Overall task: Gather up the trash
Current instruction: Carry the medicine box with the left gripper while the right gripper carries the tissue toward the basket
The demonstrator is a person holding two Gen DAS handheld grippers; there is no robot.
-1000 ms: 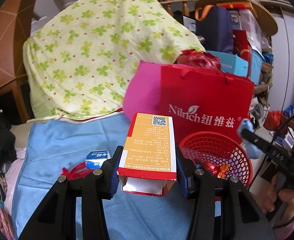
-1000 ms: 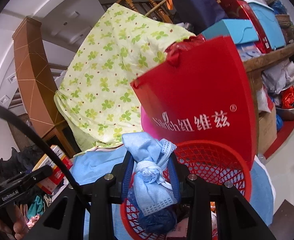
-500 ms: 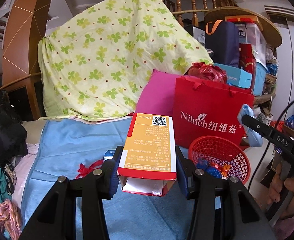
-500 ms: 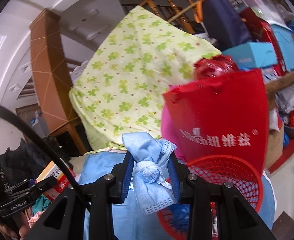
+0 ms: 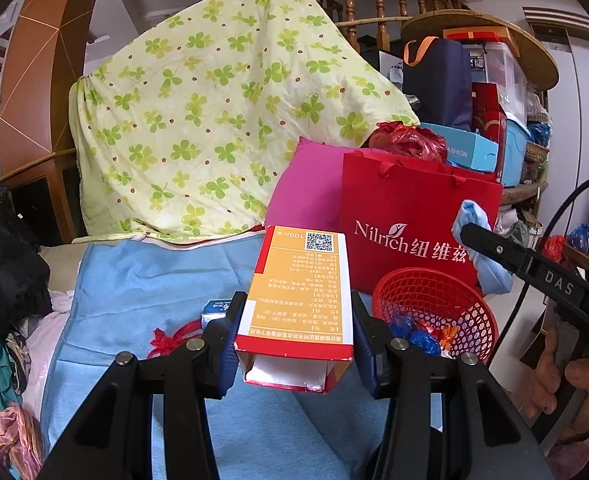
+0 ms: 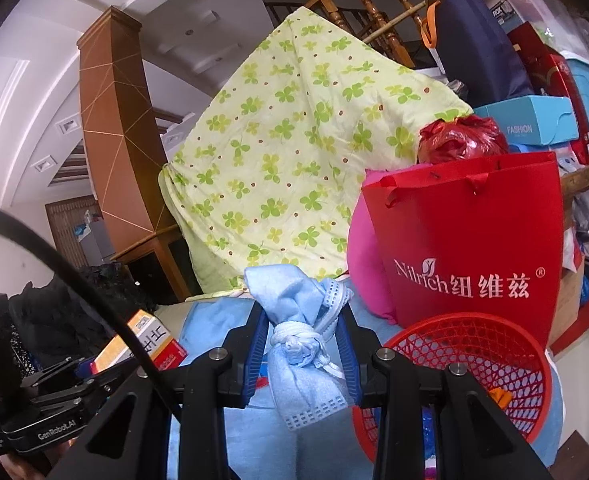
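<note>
Blue cloth [image 5: 142, 280] covers the surface; red basket [image 5: 434, 300] stands beside a red bag [image 5: 414, 216]. Left gripper [image 5: 294, 344] clamps a box [image 5: 298, 284], right gripper [image 6: 302, 344] a mask [image 6: 298, 332].

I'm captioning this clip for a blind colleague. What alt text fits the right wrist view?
The right hand-held gripper clamps a knotted blue face mask, raised just left of a red mesh basket on a blue cloth. A red Nilrich bag and a clover-print sheet stand behind.
</note>
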